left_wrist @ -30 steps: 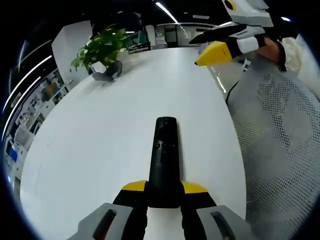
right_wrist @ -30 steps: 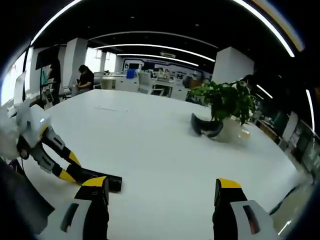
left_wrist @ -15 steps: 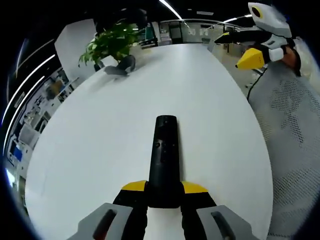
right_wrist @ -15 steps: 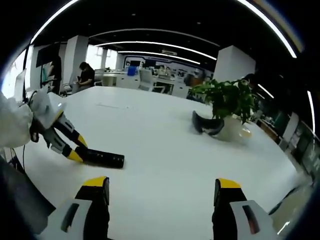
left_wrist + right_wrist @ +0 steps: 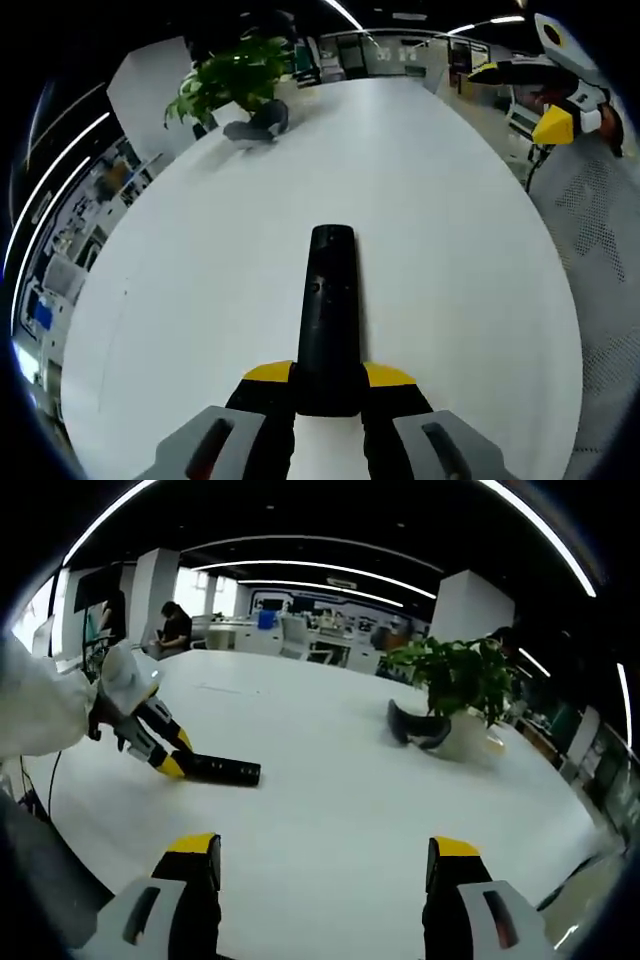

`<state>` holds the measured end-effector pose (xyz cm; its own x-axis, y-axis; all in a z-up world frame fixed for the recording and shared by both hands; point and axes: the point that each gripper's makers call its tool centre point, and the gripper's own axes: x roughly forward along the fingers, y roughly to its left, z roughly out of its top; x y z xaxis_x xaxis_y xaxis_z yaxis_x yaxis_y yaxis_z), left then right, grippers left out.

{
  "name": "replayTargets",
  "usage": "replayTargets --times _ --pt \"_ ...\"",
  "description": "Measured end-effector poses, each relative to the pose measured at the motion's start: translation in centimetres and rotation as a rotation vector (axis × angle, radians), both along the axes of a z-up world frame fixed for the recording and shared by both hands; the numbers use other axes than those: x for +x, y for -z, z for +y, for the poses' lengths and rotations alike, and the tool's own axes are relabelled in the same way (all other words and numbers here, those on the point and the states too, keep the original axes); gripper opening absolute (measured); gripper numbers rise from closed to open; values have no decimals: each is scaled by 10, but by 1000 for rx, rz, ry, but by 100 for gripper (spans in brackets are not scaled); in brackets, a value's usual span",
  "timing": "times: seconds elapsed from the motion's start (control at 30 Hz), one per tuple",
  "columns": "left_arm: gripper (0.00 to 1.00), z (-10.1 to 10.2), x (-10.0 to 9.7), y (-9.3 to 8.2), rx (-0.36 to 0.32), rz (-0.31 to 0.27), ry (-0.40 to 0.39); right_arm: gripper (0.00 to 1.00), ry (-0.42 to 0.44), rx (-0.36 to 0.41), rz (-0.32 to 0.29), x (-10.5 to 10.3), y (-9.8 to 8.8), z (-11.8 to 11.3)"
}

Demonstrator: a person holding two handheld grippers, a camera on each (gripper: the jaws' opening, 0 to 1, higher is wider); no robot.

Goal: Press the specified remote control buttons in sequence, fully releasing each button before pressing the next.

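A long black remote control (image 5: pixel 330 300) lies flat on the white table (image 5: pixel 450 250), its near end clamped between the yellow-tipped jaws of my left gripper (image 5: pixel 328 385), which is shut on it. In the right gripper view the same remote (image 5: pixel 228 771) lies at the left, with the left gripper (image 5: pixel 165 760) on its end and a white sleeve behind it. My right gripper (image 5: pixel 315 855) hovers above the table with its jaws wide apart and nothing between them. It also shows at the upper right of the left gripper view (image 5: pixel 525 95), far from the remote.
A potted green plant (image 5: pixel 455 680) stands at the table's far side with a dark curved object (image 5: pixel 415 725) leaning at its base. A mesh chair (image 5: pixel 600 260) sits beyond the table's right edge. A person (image 5: pixel 175 630) sits far back in the office.
My left gripper has carried the remote farther onto the table, away from the right gripper. The right gripper stays open and has hardly moved.
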<state>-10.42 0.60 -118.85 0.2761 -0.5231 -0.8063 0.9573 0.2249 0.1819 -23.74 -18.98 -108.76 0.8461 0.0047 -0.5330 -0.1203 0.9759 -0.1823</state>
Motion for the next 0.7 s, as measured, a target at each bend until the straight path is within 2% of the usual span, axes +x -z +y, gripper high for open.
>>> replayTargets --times 0.07,0.43,0.7 --pt "23 -2 5 1 1 9 -1 84 0 -1 0 0 0 0" --pt "24 2 38 1 53 -27 31 83 -3 -4 15 0 4 0" --pt "24 10 62 3 70 -24 4 83 -7 -10 32 0 8 0"
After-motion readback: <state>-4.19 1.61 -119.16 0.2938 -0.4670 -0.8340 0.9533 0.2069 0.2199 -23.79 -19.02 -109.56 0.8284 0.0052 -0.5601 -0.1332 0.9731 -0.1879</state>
